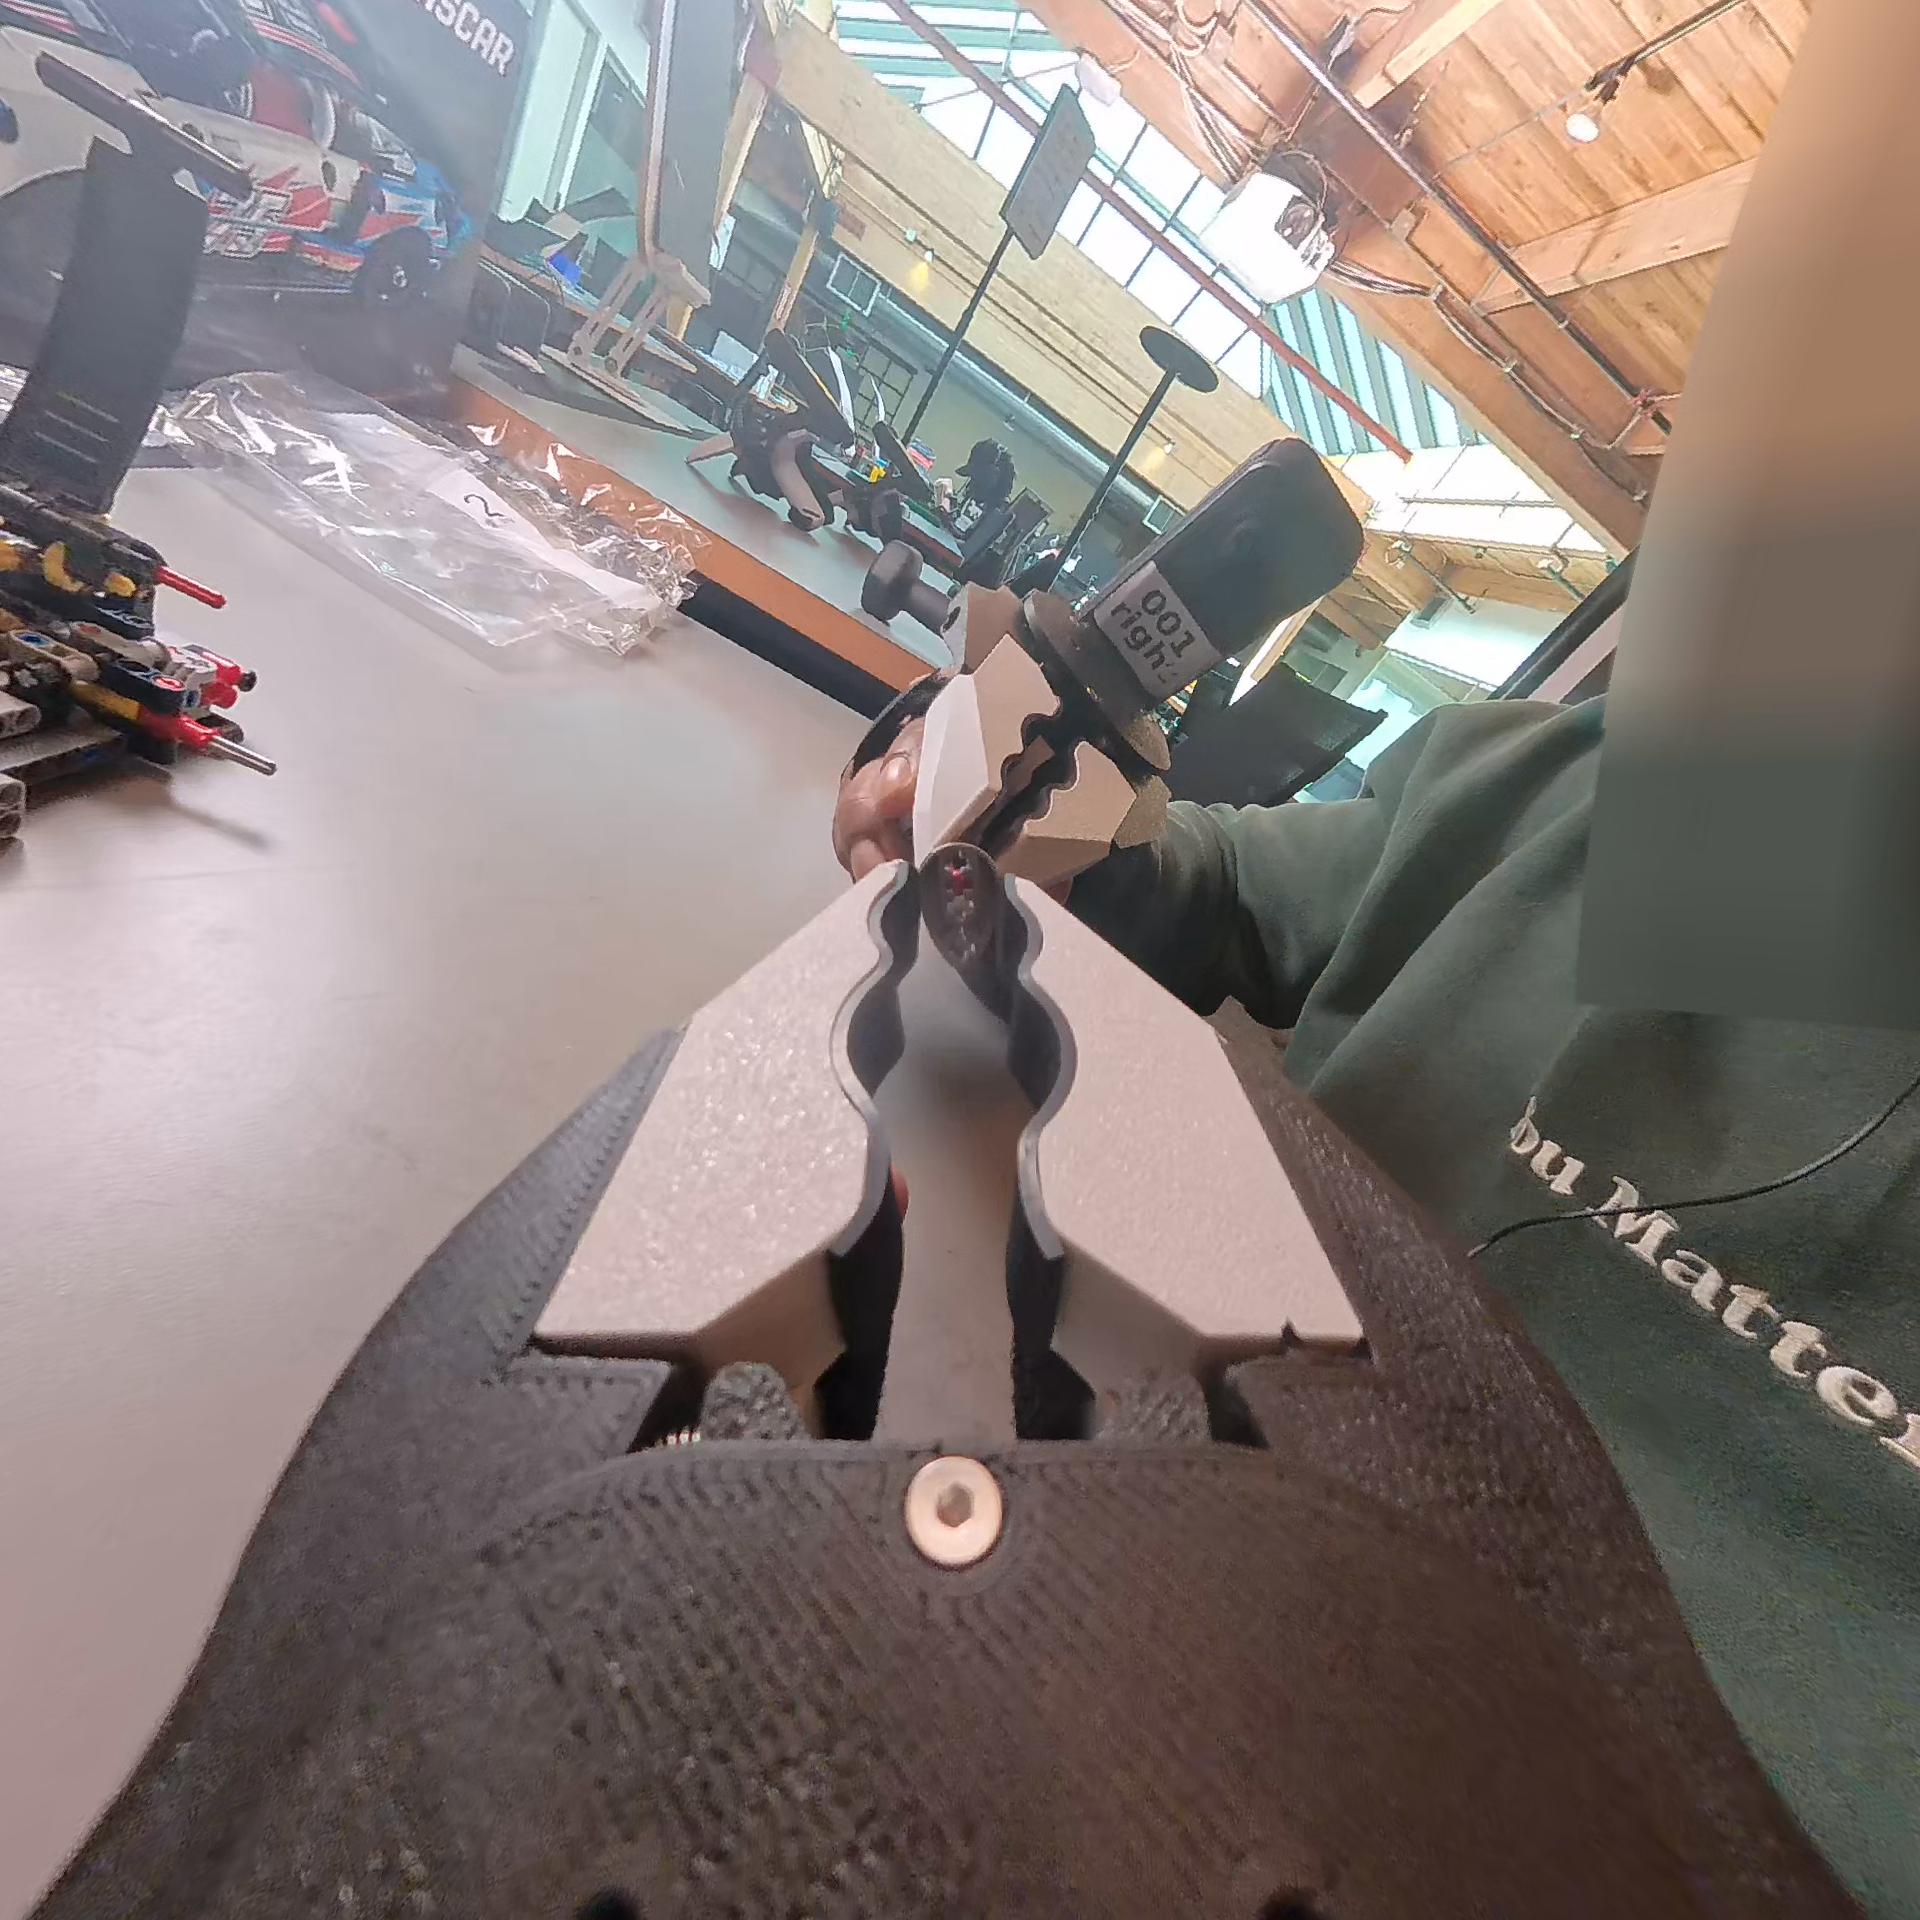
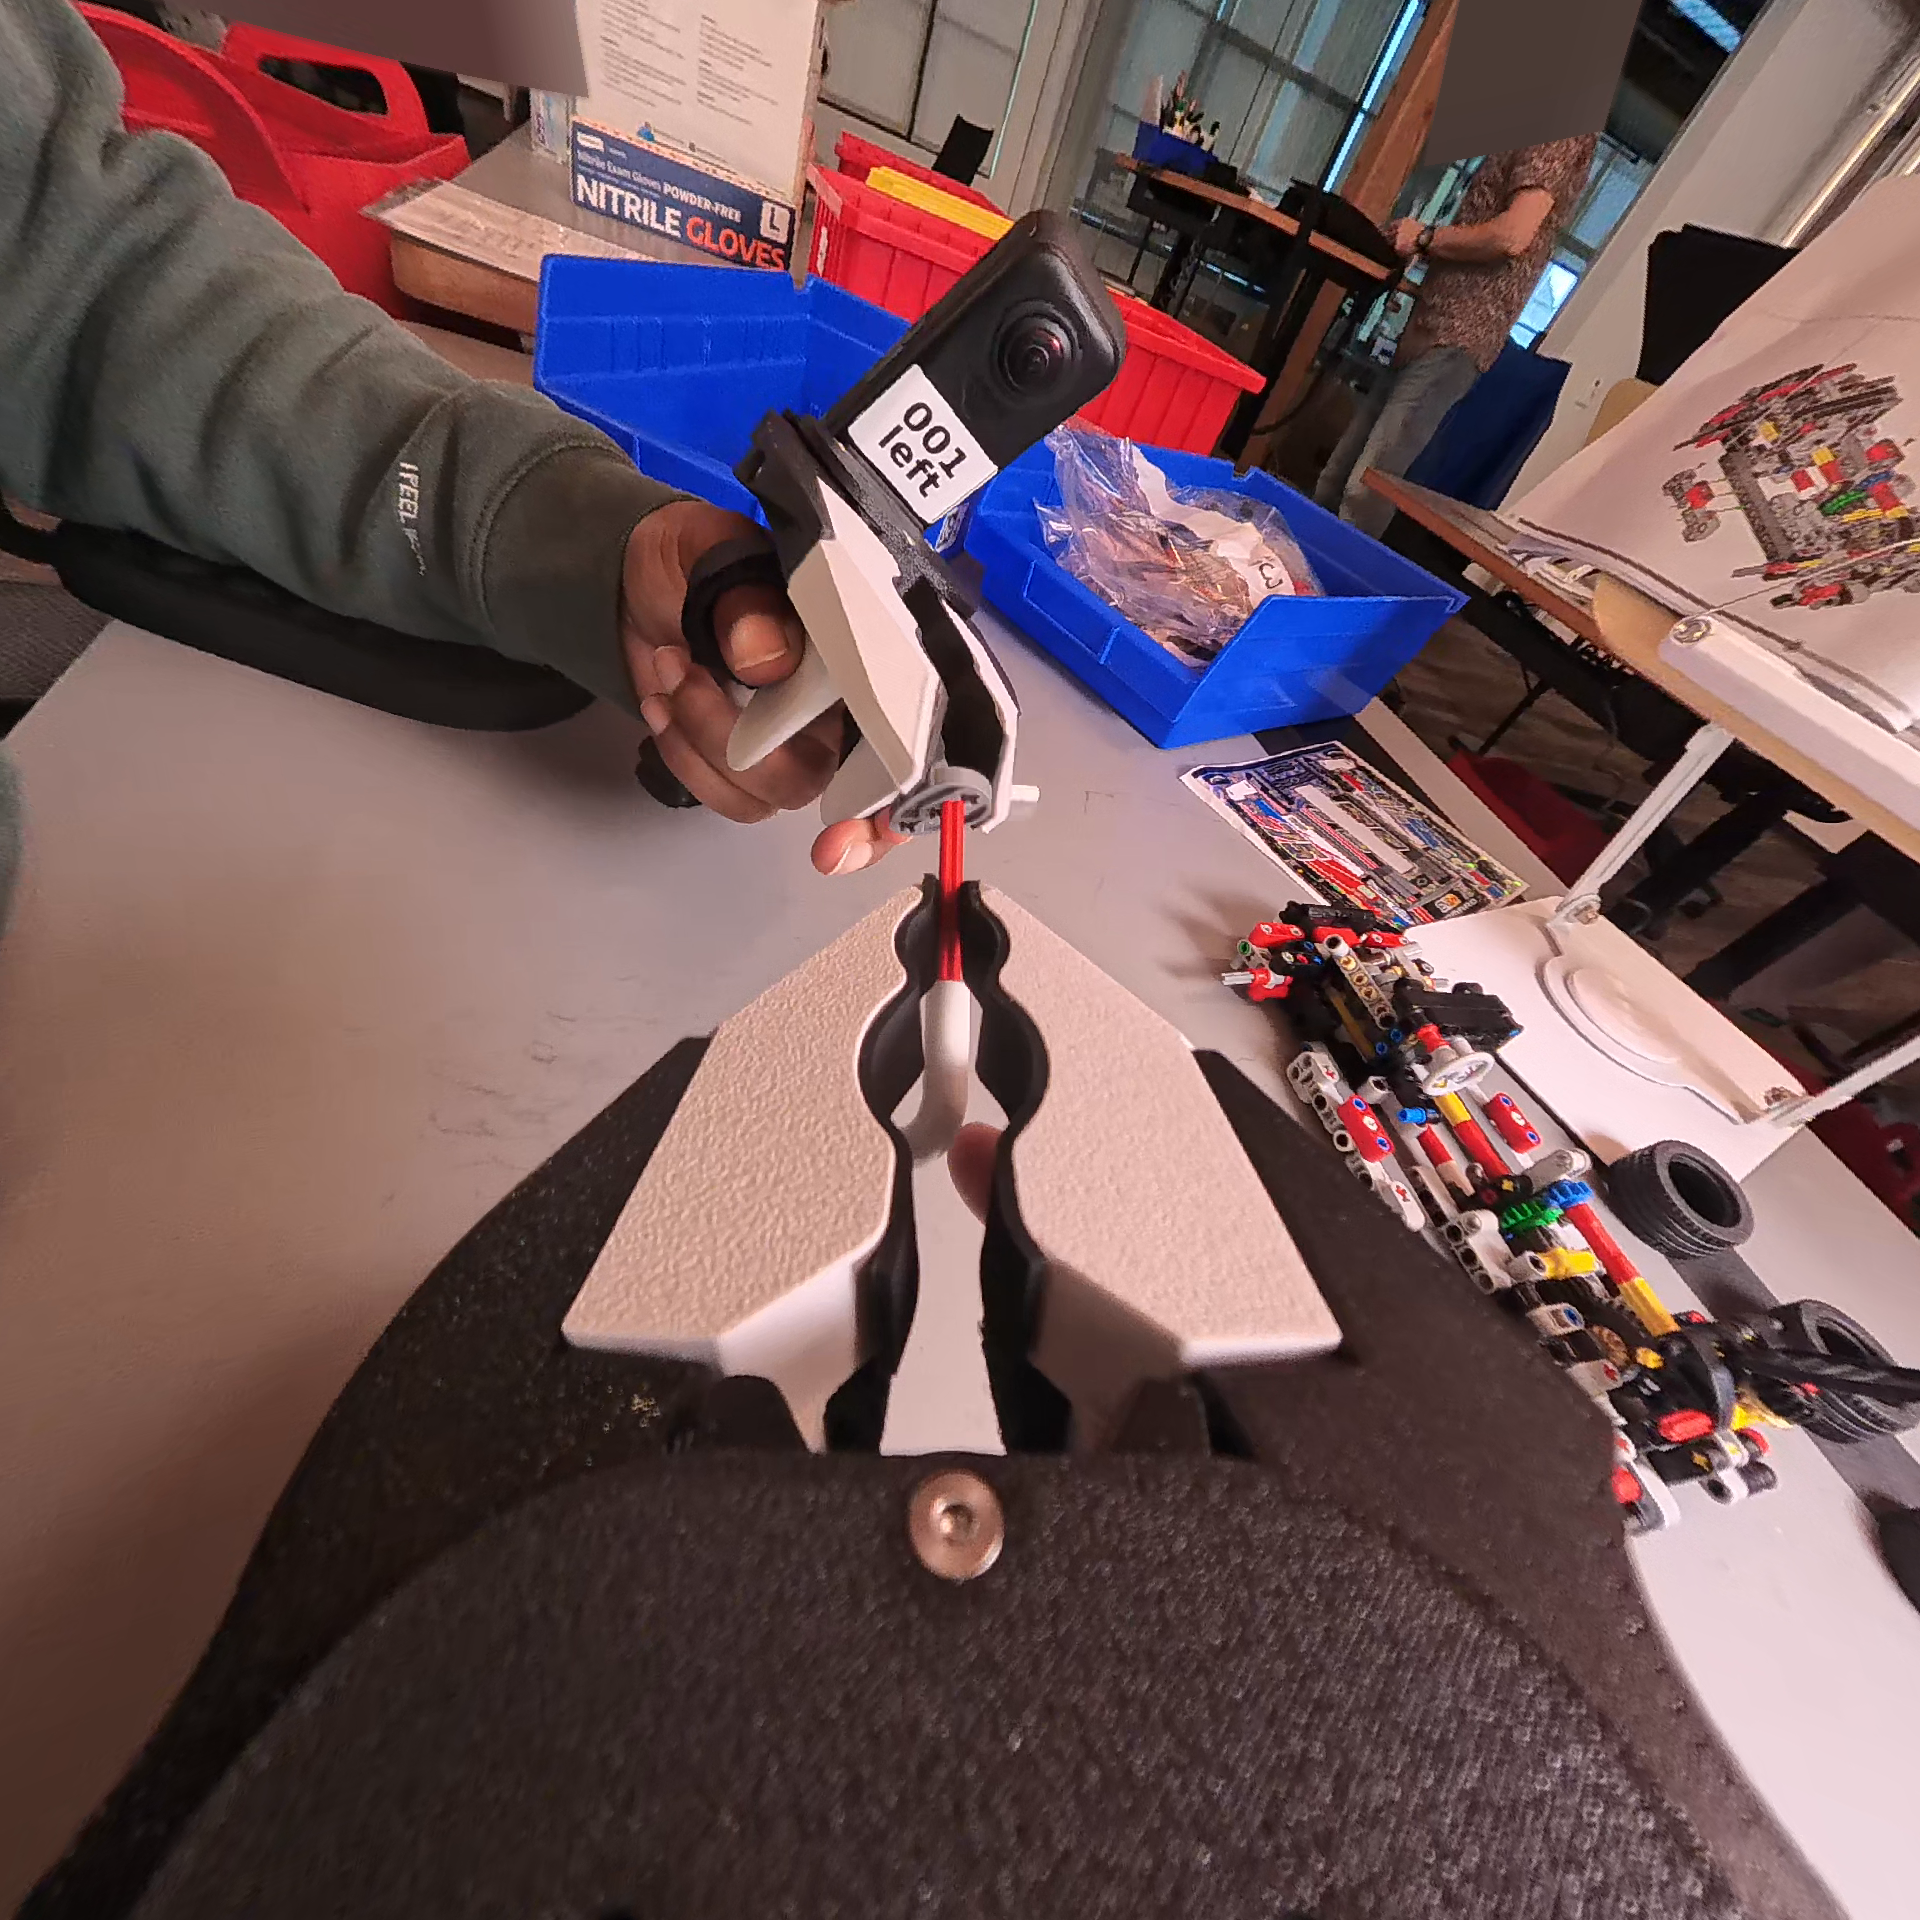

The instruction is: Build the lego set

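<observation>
My right gripper (image 2: 948, 896) is shut on a red axle (image 2: 948, 862) that carries a white sleeve (image 2: 945, 1039) between the fingers. The axle points forward, and its tip meets the centre of a grey round disc (image 2: 935, 798). My left gripper (image 2: 951, 805) holds that disc at its fingertips, above the grey table (image 2: 312, 987). In the left wrist view the disc (image 1: 961, 914) is pinched between the fingertips of the left gripper (image 1: 961, 883), with the red axle end showing in its centre. The right gripper (image 1: 987, 857) is just beyond it.
A brick-built car chassis (image 2: 1455, 1174) lies on the table at the right, with a loose black tyre (image 2: 1678, 1200) beside it. Behind stand a sticker sheet (image 2: 1351, 831), blue bins (image 2: 1247, 644), one with plastic bags, and an instruction booklet on a stand (image 2: 1766, 499). Clear bags (image 1: 416, 499) lie near the far edge. My two grippers' fingertips are within a few centimetres of each other.
</observation>
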`<state>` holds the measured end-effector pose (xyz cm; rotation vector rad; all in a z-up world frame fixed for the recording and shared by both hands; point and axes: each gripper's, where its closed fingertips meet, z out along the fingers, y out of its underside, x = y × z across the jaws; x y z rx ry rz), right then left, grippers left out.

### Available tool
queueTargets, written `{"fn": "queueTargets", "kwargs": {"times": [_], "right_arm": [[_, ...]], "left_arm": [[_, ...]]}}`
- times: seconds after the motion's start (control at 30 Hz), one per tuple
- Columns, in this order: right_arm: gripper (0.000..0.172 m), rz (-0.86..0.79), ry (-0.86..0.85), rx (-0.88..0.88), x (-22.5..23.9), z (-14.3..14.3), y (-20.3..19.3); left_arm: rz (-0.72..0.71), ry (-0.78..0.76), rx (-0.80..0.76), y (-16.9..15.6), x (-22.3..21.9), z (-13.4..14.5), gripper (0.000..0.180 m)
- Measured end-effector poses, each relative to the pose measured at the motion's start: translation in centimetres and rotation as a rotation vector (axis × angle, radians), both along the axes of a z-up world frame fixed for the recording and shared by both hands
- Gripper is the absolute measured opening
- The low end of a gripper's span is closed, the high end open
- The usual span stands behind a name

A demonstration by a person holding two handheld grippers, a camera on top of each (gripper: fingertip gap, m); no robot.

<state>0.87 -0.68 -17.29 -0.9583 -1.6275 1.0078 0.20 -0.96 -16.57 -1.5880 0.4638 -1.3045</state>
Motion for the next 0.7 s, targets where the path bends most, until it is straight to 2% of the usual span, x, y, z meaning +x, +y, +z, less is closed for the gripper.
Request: {"fn": "queueTargets", "kwargs": {"times": [0.7], "right_arm": [[0.0, -0.012, 0.033, 0.041, -0.19, -0.33, -0.06]], "left_arm": [[-0.003, -0.012, -0.02, 0.06, 0.02, -0.41, 0.013]]}}
